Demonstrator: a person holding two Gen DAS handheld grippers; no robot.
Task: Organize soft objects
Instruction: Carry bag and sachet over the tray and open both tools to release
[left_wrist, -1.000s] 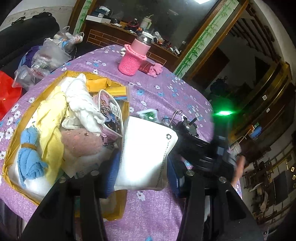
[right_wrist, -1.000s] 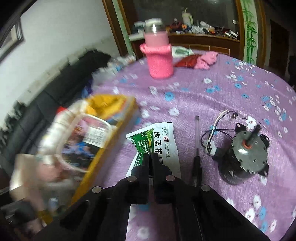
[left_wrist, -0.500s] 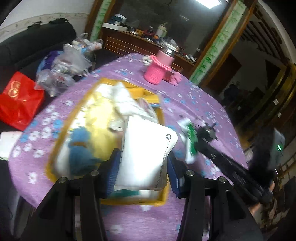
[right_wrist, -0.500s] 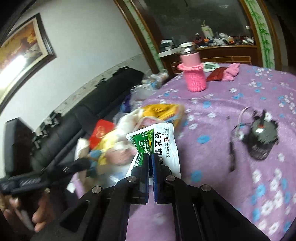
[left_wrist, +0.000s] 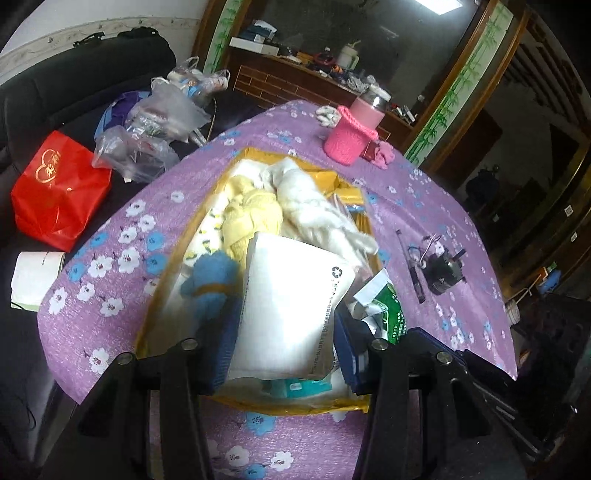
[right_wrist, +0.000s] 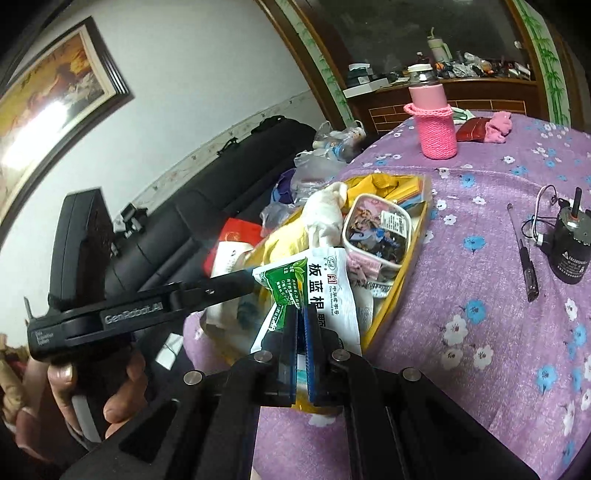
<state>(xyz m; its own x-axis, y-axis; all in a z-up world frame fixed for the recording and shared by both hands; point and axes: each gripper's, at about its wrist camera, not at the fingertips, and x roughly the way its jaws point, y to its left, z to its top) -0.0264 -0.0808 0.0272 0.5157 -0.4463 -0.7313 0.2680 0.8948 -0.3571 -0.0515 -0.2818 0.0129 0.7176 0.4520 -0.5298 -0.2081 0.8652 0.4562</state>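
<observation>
Yellow-walled tray already holds most of the soft things: a yellow cloth, a white cloth, a blue knitted piece and a printed pouch. Your two packets are not yet set down, so I judge the sorting well along, with these drops left.

Your left gripper stands partly open, its pads pressing the sides of a white packet that sticks out toward twelve o'clock over the tray's near half. Your right gripper is pinched almost fully closed on the bottom edge of a green-and-white sachet, which rises toward twelve o'clock at the tray's near rim. At three o'clock of the tray, a pen and a small motor lie apart on the purple cloth.
</observation>
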